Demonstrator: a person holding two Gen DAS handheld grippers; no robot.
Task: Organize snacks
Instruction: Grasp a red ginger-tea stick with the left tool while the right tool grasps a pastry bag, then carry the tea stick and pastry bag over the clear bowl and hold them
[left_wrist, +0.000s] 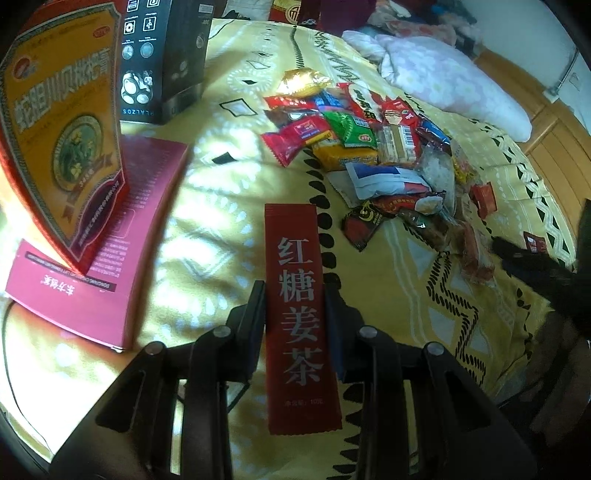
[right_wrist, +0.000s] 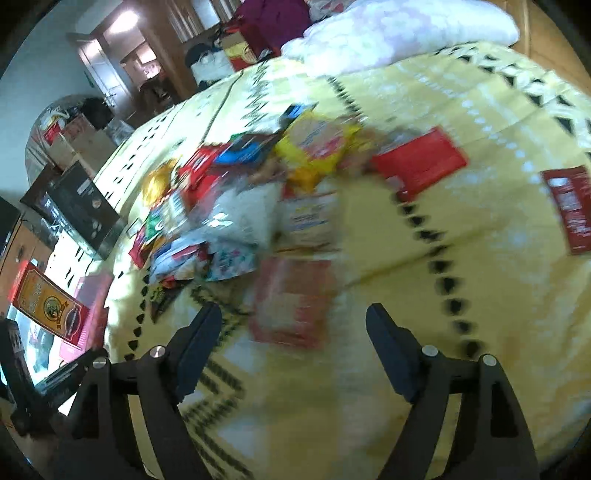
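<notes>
My left gripper (left_wrist: 294, 295) is shut on a long dark-red tea sachet (left_wrist: 295, 295) with grey Chinese characters, held lengthwise between the fingers above the yellow patterned bedspread (left_wrist: 207, 229). Beyond it lies a heap of mixed snack packets (left_wrist: 369, 147). In the blurred right wrist view my right gripper (right_wrist: 295, 321) stands open over the bedspread with nothing between its pads. A reddish packet (right_wrist: 291, 302) lies on the cloth just ahead of it, and the snack heap (right_wrist: 240, 192) is farther on. Two red packets (right_wrist: 421, 158) (right_wrist: 569, 210) lie apart to the right.
An orange-and-red box (left_wrist: 62, 129) leans on a flat magenta box (left_wrist: 110, 240) at the left. A black box (left_wrist: 162, 59) stands behind them. A pale pillow (left_wrist: 454, 81) lies at the bed's far edge, and the other gripper shows dark at the right (left_wrist: 535, 266).
</notes>
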